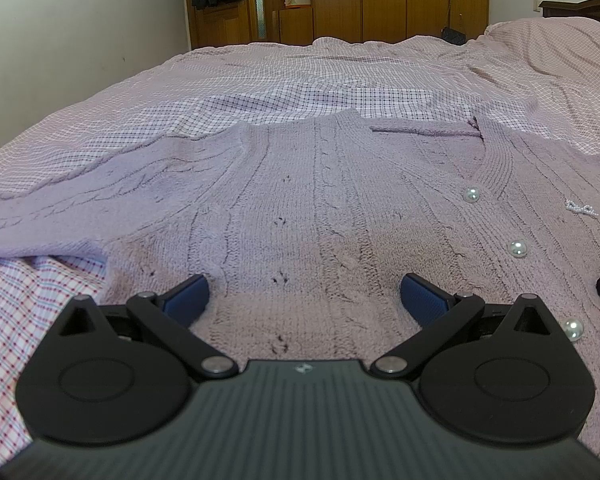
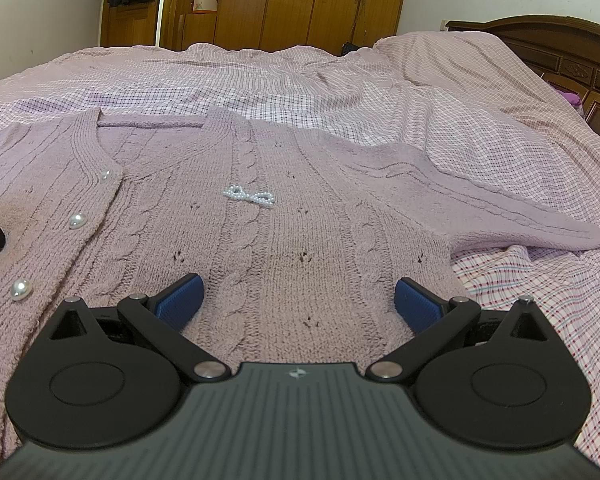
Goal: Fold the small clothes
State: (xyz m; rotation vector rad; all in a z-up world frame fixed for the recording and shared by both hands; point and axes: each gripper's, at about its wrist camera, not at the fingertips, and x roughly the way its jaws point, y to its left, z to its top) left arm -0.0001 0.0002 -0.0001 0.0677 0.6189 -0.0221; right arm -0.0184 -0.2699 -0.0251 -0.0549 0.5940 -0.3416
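- Left gripper (image 1: 304, 300) low over cardigan hem, blue pads spread wide, nothing held
- Right gripper (image 2: 298, 300) likewise released, over the other front panel
- Lilac cable-knit cardigan (image 2: 284, 216) lies flat, buttoned, face up on checked bedspread (image 2: 380, 80), sleeves out
- Knit looks soft, light, stretchy; pinch hem corners or sleeve (image 2: 500, 208), avoiding pearl buttons (image 2: 21, 289) and pearl bow (image 2: 249, 196)

matt knitted cardigan (image 2: 284, 216), glossy pearl buttons (image 2: 77, 221), checked cotton sheet (image 2: 340, 80).
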